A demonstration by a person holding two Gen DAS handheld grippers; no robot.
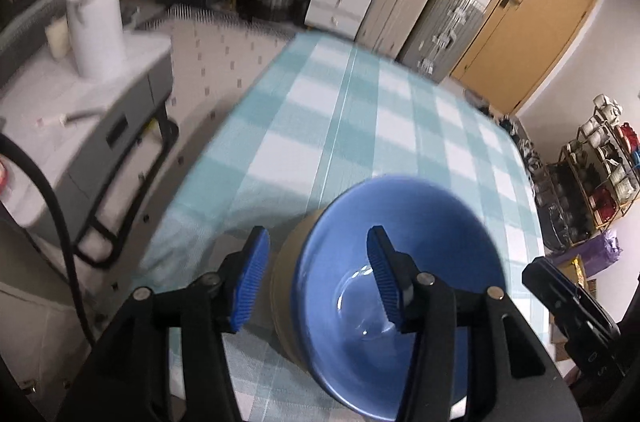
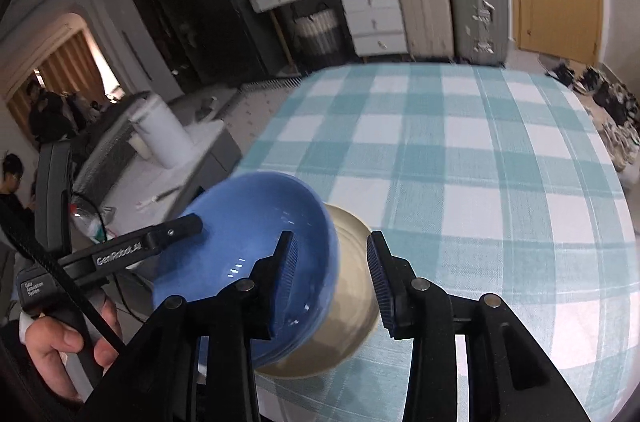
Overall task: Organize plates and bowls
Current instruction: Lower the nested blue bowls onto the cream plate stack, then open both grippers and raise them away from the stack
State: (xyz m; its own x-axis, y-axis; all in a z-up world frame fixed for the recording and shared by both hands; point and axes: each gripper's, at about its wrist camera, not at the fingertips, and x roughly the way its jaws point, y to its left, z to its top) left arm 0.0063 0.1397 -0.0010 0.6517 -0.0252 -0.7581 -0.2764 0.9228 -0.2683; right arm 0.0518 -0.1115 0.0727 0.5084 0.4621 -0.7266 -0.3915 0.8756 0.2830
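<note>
On the checked table [image 2: 460, 162], blue bowl [image 2: 248, 234] nests mouth-up in seemingly beige bowl [image 2: 352, 286]; both tools [image 1: 316, 278] [image 2: 332, 282] open, empty.

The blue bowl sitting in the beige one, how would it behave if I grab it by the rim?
The blue bowl looks glazed, with bright glints inside, so its rim is probably slippery and it is likely rigid and breakable. It sits nested and tilted in the beige bowl, so a sideways push may rock it or drag both across the checked tablecloth.
</note>
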